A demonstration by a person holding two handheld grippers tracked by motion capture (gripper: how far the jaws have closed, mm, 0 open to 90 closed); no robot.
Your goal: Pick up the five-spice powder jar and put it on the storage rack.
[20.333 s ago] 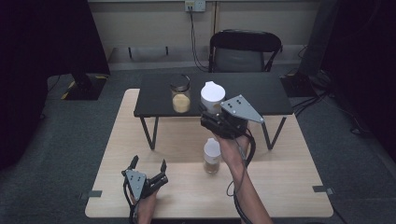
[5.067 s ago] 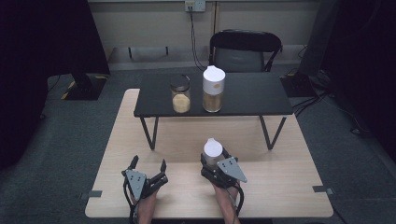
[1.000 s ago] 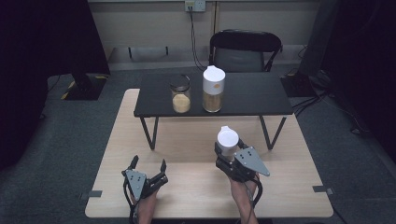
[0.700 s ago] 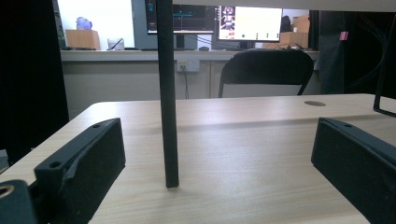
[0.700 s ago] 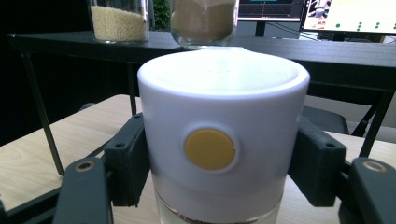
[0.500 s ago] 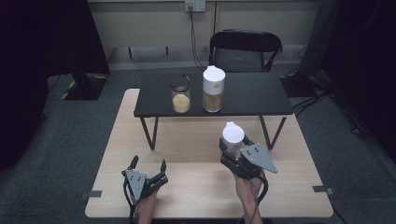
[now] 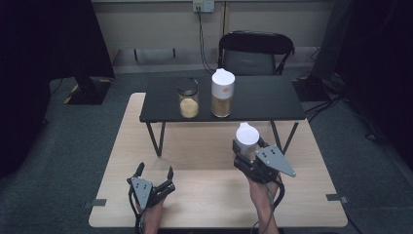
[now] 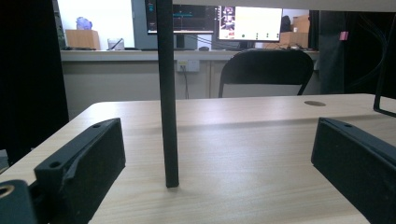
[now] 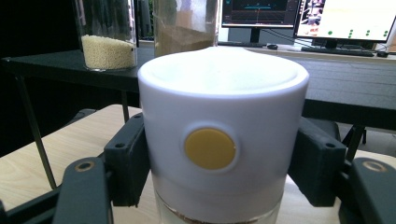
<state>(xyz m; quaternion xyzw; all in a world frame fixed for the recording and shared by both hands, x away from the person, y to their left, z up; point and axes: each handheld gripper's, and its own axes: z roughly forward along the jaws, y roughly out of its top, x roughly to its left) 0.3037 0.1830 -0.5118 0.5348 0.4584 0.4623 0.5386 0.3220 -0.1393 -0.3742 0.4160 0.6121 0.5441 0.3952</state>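
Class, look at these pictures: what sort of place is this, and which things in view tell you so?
Most likely an office or lab room set up for recording. Lit computer monitors stand on a counter along the wall, a wall socket feeds a cable, and a plain wooden table sits on grey carpet beside an office chair.

white-lidded jar clamped between hand-held gripper jaws; grain jar behind.

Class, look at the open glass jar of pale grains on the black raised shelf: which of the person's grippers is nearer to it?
Left, narrowly. The left gripper rests on the wooden table below the open glass jar of pale grains; the right gripper, clamping a white-lidded container, is off to the jar's right.
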